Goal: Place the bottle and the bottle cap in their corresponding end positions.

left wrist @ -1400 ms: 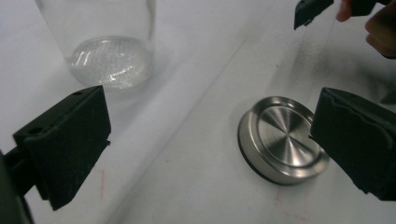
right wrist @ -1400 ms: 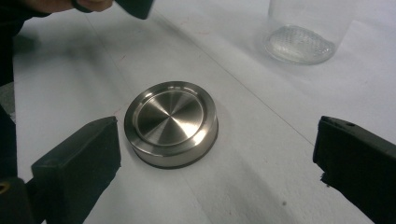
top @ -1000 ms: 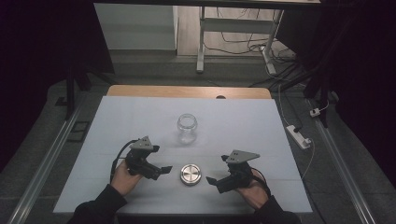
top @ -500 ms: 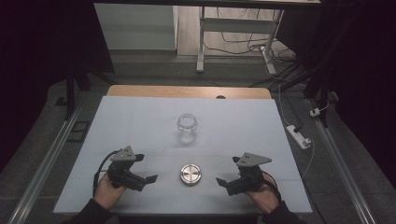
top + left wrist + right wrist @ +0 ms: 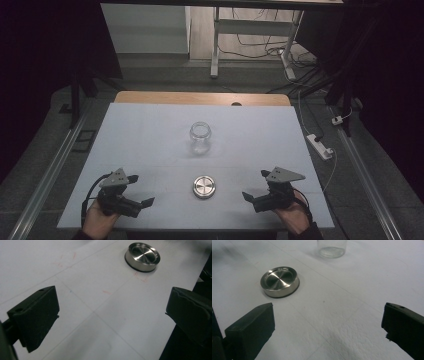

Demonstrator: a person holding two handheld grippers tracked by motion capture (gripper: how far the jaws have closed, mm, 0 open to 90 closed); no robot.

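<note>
Both grippers have drawn back from the steel lid (image 5: 204, 186), leaving it free on the bench (image 5: 150, 130), nearer than the open jar (image 5: 200, 137). Left gripper (image 5: 145, 202) and right gripper (image 5: 248, 197) flank it, jaws spread, empty.

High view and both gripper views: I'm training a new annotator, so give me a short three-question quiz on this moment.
1. True or false: the metal lid sits on the glass jar.
2. Which is held? A) the lid B) the jar C) nothing
3. Fill in: the lid lies between the left gripper and the ____ gripper.

Key: 1 false, the lid lies on the white table, apart from the jar. 2 C, both grippers' jaws stand wide apart. 3 right.
</note>
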